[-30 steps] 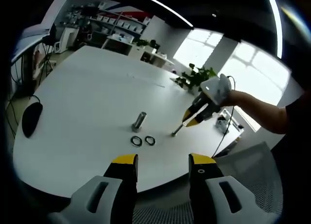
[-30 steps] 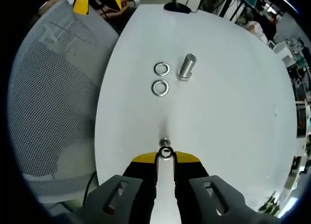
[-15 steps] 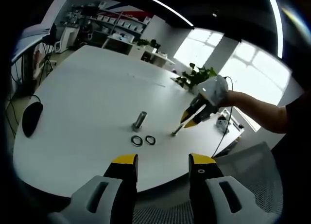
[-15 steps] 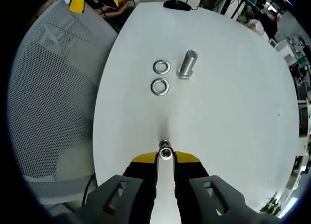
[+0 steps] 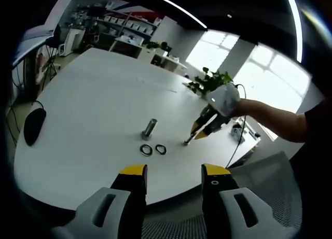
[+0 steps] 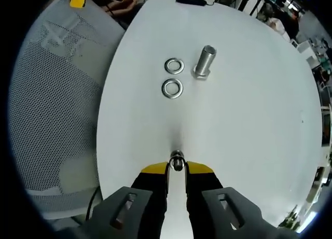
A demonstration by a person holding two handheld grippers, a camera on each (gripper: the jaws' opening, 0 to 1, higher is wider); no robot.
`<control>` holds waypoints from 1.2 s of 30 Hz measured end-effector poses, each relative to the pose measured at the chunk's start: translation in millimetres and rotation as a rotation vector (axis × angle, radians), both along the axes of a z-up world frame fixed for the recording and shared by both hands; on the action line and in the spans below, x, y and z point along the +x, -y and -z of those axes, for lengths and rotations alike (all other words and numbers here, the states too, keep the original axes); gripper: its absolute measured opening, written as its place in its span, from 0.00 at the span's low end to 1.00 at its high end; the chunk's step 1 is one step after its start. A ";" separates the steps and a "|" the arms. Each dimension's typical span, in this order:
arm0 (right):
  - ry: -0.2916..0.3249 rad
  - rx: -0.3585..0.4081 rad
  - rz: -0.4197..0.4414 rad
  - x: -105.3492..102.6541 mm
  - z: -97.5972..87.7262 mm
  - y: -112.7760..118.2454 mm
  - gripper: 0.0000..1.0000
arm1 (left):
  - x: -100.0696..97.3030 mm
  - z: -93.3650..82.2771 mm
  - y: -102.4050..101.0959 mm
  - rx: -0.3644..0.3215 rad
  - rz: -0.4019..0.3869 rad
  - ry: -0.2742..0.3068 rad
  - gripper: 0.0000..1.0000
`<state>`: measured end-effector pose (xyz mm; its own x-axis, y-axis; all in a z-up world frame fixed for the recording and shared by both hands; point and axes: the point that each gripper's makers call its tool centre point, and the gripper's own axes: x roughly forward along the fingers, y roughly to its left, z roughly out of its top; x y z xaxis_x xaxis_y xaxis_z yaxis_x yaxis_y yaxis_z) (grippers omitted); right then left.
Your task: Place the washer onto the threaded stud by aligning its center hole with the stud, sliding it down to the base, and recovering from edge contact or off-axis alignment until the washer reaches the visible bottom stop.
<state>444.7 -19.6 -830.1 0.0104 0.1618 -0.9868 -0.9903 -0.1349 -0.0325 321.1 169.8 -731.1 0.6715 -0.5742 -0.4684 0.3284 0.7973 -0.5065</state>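
Table: we list a large white table (image 5: 93,99) with a rounded end, seen in both views; its top is bare apart from the items below.
Threaded stud: we count one short metal stud (image 5: 149,129) standing upright on its wider base, near the rounded end of the table; in the right gripper view it (image 6: 204,62) stands just beside the two washers, apart from them.
Washers: we count two metal washers lying flat on the table, side by side and not touching. One washer (image 6: 174,66) lies nearer the stud; the other washer (image 6: 172,88) lies nearer the right gripper. In the left gripper view both rings (image 5: 153,150) lie just in front of the stud's base. Neither is on the stud.
Small bolt: we note a small metal piece (image 6: 177,162) with a round head, pinched at the tips of the right gripper and touching the table in the left gripper view (image 5: 186,141).
Right gripper: we see the right gripper (image 6: 176,168) with its yellow-tipped jaws pressed against the small bolt, well apart from the washers; in the left gripper view it (image 5: 201,130) slants down to the table edge, held by a person's hand.
Left gripper: we see the left gripper (image 5: 173,172) with jaws spread and nothing between them, held off the table's near edge.
Mesh chair: we note a grey mesh chair (image 6: 57,83) beside the table.
Mouse: we note a dark mouse (image 5: 33,126) near the table's far side.
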 end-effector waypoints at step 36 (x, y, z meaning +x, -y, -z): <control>0.005 0.018 0.024 -2.3 19.2 1.4 0.23 | 0.5 -0.8 -0.1 -0.005 -0.005 0.003 0.40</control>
<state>442.4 -21.0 -849.3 0.0192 0.1794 -0.9836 -0.9931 -0.1102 -0.0395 321.6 169.9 -730.3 0.6754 -0.5737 -0.4634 0.3262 0.7960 -0.5100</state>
